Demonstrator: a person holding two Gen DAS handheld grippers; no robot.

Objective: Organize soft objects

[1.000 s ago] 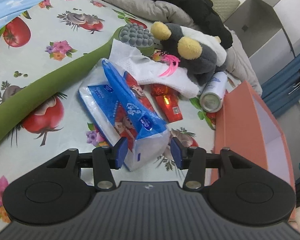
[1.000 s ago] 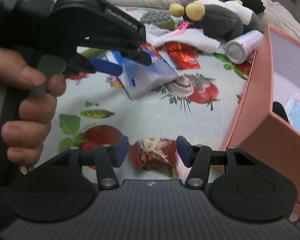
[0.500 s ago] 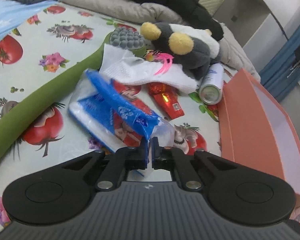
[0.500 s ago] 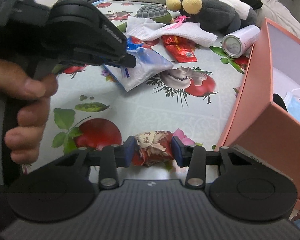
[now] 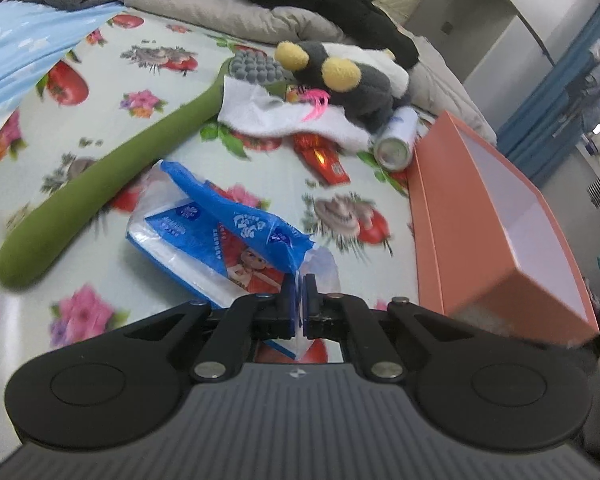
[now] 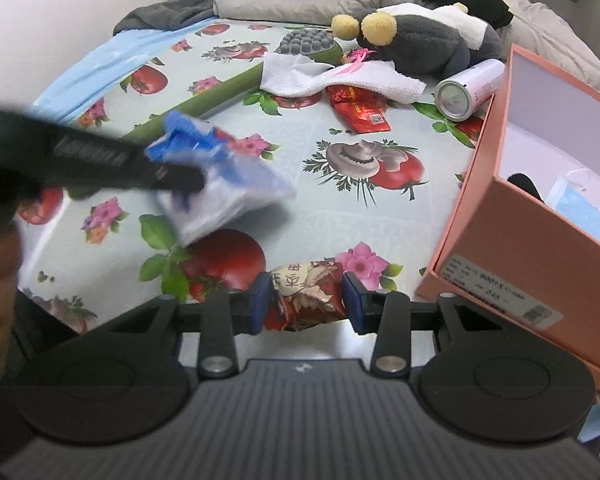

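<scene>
- Left gripper (image 5: 299, 304) now pinched tight on the clear edge of the tissue pack (image 5: 220, 240), spread wide 1.0 s ago; pack lifted off the tablecloth (image 6: 340, 216) and blurred in the right wrist view.
- Right gripper (image 6: 306, 302) now clamped on the crumpled red snack packet (image 6: 306, 300), open around it 1.0 s ago.
- Both loads secured, so probably ready for carrying to the orange box (image 6: 512, 240) just to the right.
- Plush toy (image 5: 352, 80), white cloth (image 5: 284, 116) and green roller (image 5: 100, 184) not yet sorted.
</scene>
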